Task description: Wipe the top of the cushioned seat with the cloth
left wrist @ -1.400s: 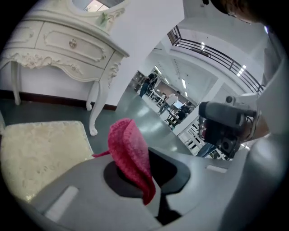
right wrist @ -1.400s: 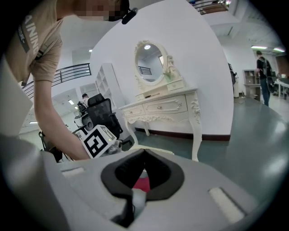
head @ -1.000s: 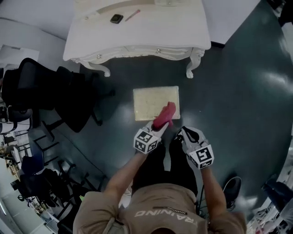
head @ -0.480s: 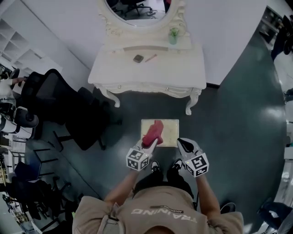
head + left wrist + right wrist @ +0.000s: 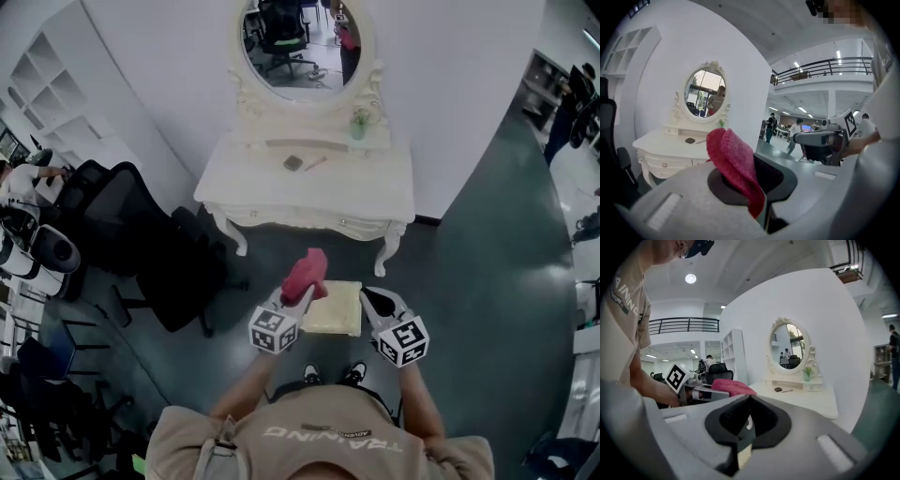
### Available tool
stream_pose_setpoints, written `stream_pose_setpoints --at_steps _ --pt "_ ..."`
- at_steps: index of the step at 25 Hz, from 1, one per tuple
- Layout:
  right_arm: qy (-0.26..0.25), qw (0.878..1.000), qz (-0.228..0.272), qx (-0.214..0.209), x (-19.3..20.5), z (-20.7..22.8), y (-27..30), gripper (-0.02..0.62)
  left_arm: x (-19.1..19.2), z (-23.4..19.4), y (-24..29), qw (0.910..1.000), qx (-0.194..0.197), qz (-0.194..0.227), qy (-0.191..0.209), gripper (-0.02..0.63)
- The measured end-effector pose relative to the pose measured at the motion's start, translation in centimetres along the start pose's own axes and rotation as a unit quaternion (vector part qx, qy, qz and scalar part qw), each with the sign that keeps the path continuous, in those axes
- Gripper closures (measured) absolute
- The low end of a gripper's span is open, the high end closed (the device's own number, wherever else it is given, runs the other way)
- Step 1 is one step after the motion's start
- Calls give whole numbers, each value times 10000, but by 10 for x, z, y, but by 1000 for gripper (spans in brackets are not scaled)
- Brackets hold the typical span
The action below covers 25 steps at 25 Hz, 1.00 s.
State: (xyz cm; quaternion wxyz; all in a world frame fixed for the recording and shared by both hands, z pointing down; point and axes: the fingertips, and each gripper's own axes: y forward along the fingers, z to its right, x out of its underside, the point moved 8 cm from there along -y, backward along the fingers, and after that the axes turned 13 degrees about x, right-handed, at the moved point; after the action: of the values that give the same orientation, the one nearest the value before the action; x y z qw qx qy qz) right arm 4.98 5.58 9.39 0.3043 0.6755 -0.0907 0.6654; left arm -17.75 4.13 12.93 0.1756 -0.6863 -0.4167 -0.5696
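The cream cushioned seat [image 5: 336,308] stands on the dark floor just in front of the person's feet. My left gripper [image 5: 298,292] is shut on a red cloth [image 5: 306,272], held up in the air above the seat's left edge and pointing toward the dressing table. In the left gripper view the red cloth [image 5: 732,161] sticks up from between the closed jaws. My right gripper [image 5: 371,300] hovers at the seat's right edge with its jaws shut and nothing between them. The right gripper view shows the red cloth [image 5: 732,386] off to its left.
A white dressing table [image 5: 305,183] with an oval mirror [image 5: 300,45] stands against the wall beyond the seat; a small dark item and a pen lie on its top. Black office chairs [image 5: 131,234] crowd the left. Open dark floor lies to the right.
The cloth has lifted off the seat top and both grippers have risen. The head view has tilted up, bringing the dressing table and mirror fully into view.
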Motion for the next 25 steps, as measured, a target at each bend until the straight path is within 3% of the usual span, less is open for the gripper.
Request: stream_pose_setpoints --at_steps 5,12,18,25 --pt "184 9992 345 125 -38 -2 -2 594 -49 -1 -14 9989 -118 393 230 569" --pt "48 9972 702 235 -95 -11 -10 594 -104 11 -38 9950 -272 744 613 569" --pt "15 9946 981 333 -125 -17 -17 594 -123 18 -56 9923 -384 889 774 569" --pt "-155 9951 916 352 -132 -22 -36 594 -128 35 -66 9903 -441 1029 819 569"
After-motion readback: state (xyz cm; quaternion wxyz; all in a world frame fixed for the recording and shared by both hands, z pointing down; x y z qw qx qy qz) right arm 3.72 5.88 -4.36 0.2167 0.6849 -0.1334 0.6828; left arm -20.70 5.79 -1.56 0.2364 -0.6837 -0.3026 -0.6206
